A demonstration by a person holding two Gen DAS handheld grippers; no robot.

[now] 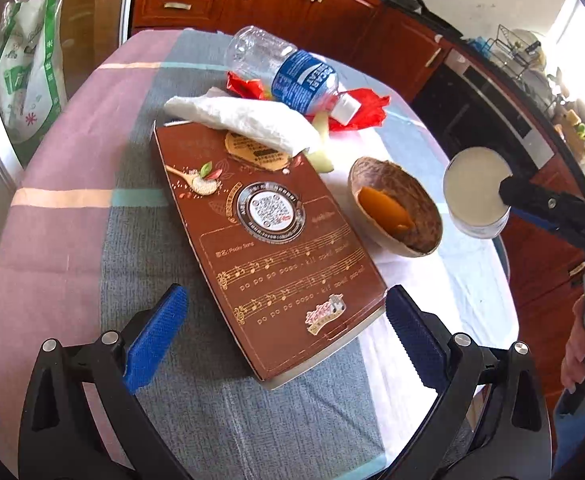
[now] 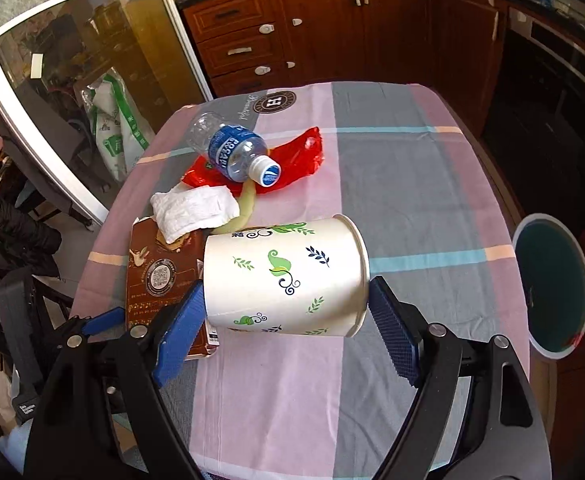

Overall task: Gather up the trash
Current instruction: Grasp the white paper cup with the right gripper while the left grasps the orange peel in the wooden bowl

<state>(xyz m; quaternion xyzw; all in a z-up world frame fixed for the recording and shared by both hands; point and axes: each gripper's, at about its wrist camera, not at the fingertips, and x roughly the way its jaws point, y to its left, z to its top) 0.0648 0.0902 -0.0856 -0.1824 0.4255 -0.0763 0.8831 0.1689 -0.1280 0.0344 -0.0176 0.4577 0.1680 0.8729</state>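
My right gripper (image 2: 286, 324) is shut on a white paper cup (image 2: 284, 276) with green leaf print, held sideways above the table; the cup (image 1: 477, 192) also shows in the left wrist view. My left gripper (image 1: 286, 332) is open, its blue pads either side of the near end of a brown box (image 1: 268, 240). On the box's far end lies a crumpled white tissue (image 1: 244, 120). Behind it lie an empty plastic bottle (image 1: 288, 72) on a red wrapper (image 1: 364, 112), and pale fruit peel (image 1: 321, 156). A brown shell bowl (image 1: 396, 212) holds an orange scrap.
The table (image 2: 412, 200) has a checked pink, grey and white cloth. A white bin (image 2: 552, 284) with a dark liner stands on the floor right of the table. Wooden cabinets (image 2: 332, 28) and an oven stand behind. A green-white bag (image 2: 112, 128) leans by the glass door.
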